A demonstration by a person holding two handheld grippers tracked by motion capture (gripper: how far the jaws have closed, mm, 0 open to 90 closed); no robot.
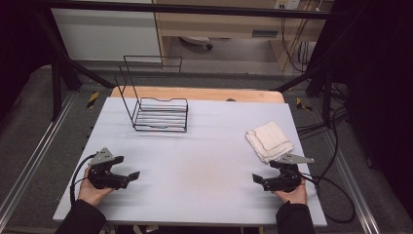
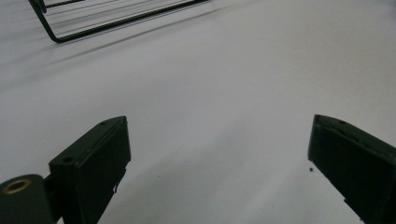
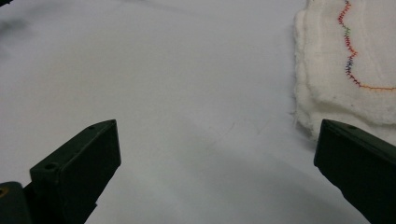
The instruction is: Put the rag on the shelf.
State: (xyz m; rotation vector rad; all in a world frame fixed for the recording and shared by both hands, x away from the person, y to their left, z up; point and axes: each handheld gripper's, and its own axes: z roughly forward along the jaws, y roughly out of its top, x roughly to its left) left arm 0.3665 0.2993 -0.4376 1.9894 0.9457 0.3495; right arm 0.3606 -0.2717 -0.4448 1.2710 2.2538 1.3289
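Left gripper point(image 1: 130, 176): jaws spread, empty, near left of worktop point(image 1: 195, 161).
Right gripper point(image 1: 258, 179): jaws spread, empty, near right.
Folded cloth point(image 1: 268, 141): flat, just beyond right gripper.
Wire rack point(image 1: 158, 108): far left.

I can read no words, numbers or brand marks anywhere here. The folded cloth point(image 3: 355, 60) carries only a wavy line of coloured stitching, no letters. The yellow-and-black striped markers point(image 1: 92, 99) on the frame rails beside my desk point(image 1: 204, 161) bear no writing.
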